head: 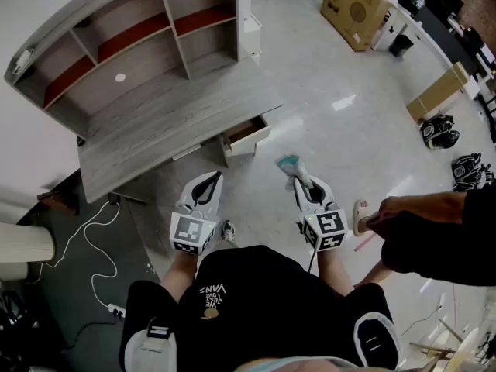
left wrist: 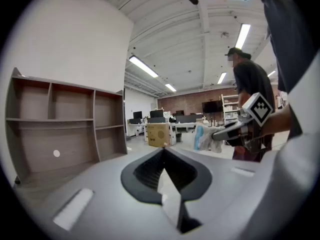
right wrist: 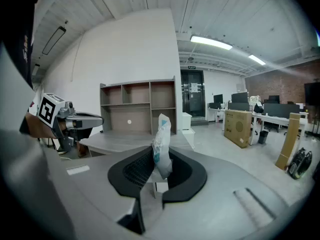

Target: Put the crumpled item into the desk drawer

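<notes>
At far left on the floor, one white power strip [head: 116,310] with one looping white cable [head: 85,239]. Next, one grey wooden surface [head: 155,130] carrying one hutch [head: 124,45] of open shelves with red boards, and one round white sticker [head: 120,77] on its back panel. Under the right end of the surface, one drawer [head: 249,132], pulled open. Nearer, left claw [head: 211,178] pressed together with nothing in it, held over the floor short of the surface. Below, on the black shirt [head: 256,301], "VANS" in pale print, with smaller print beside it unreadable. Right claw [head: 297,180] clamped on the one crumpled item [head: 290,163], a white and teal wad sticking up out of the jaws, in the air over the floor, apart from the drawer and to its right. Further right, one other person's arm [head: 426,208] in a black sleeve. Behind, two cardboard boxes, one large [head: 353,2] and one flat [head: 442,91], markings illegible. Two black heaps [head: 439,130] on the floor, kind unclear.
</notes>
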### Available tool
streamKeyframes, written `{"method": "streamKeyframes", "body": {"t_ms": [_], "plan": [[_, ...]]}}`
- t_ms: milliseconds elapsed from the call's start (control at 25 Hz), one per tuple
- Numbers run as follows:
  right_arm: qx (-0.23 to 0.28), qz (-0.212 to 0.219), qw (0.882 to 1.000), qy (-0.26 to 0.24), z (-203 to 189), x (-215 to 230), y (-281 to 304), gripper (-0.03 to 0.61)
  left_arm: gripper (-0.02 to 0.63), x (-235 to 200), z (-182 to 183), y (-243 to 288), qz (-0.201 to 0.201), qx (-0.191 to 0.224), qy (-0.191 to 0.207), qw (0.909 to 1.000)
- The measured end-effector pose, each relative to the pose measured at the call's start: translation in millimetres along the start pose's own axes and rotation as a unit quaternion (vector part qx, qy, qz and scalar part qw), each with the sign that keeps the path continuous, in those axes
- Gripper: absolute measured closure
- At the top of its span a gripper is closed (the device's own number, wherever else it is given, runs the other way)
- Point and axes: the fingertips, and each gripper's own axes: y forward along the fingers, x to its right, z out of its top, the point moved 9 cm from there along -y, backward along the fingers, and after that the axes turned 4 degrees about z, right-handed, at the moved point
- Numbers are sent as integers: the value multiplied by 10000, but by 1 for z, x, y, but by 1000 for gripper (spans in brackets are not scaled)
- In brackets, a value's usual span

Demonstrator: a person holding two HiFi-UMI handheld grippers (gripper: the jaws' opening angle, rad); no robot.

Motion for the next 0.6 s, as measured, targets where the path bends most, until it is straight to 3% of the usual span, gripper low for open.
{"method": "streamKeyframes", "body": {"t_ms": [280,600], "plan": [[315,217,9991,204,2,12,-16,526,563,23,-5,-2,194,-126,-127,9997],[125,358,9993,30,-5,12,5,526,561,21,-27,8,116,-357,-200,9991]]}}
